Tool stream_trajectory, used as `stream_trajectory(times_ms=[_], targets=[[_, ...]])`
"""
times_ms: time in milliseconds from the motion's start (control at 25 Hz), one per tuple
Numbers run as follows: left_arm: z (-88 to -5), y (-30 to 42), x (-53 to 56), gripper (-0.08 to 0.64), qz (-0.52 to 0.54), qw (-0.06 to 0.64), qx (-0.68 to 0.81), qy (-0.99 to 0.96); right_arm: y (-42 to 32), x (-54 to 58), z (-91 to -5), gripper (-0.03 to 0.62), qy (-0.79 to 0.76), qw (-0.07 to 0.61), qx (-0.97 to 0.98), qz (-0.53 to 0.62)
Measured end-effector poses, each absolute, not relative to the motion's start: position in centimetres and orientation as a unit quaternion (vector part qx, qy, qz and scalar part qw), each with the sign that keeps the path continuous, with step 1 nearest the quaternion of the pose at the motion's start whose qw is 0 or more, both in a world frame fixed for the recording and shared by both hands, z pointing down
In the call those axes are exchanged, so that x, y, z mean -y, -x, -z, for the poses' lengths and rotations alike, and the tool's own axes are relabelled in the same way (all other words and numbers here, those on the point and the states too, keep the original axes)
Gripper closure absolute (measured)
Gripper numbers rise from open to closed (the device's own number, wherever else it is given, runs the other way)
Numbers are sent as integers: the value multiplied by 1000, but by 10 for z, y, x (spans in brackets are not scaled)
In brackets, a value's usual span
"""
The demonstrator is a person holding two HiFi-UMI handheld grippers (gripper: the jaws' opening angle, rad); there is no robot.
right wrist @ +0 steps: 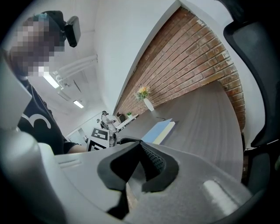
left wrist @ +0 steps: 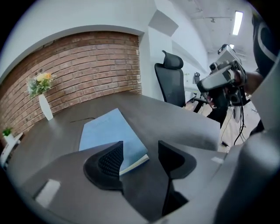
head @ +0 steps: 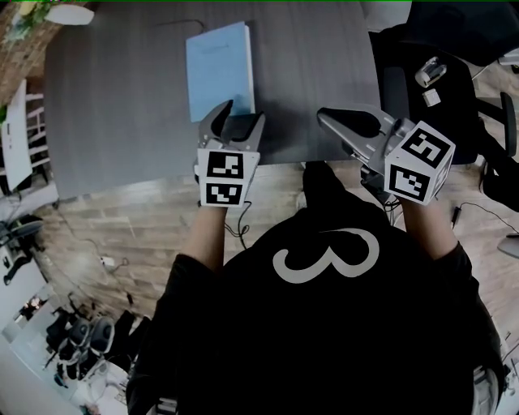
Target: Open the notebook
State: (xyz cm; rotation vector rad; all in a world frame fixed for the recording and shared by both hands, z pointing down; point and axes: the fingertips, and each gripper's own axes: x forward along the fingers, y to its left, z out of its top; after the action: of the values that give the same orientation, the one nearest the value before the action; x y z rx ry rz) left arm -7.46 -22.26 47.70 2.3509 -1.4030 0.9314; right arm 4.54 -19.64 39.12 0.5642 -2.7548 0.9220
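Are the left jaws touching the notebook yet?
Cannot tell. In its own view the left gripper stands open, one jaw overlapping the notebook, hiding any gap.

A grey table stands on wood floor, brick wall and office chair beyond.

In the head view we lose the near end of the notebook under the left gripper, and in the left gripper view its left jaw hides the near left corner. We cannot read the faint print on the cover. The far edge of the desk and the flowers at its far left corner run off the picture's top
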Motion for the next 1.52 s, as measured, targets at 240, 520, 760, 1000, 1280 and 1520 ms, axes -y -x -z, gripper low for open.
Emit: stream_trajectory(times_ms=[240,520,760,1000,1280,1520], targets=[[-492,82,230,307,-366,85,476,-795,-43,201,-401,591,-189,95,924,-320],[-494,86,233,302,-389,71,476,-786,-39,200,-402,591,-180,95,924,-325],[-490,83,231,331,-392,69,469,-788,-37,199,-399,591,-173,83,925,-328],[-477,79,229,405,-404,34,464,-788,-36,197,-397,591,-166,79,925,-331],[-469,78,226,491,-420,14,466,-778,-31,200,-395,591,-151,71,927,-335],[-454,86,228,525,-422,19,487,-764,-23,209,-386,591,-131,62,932,-332]])
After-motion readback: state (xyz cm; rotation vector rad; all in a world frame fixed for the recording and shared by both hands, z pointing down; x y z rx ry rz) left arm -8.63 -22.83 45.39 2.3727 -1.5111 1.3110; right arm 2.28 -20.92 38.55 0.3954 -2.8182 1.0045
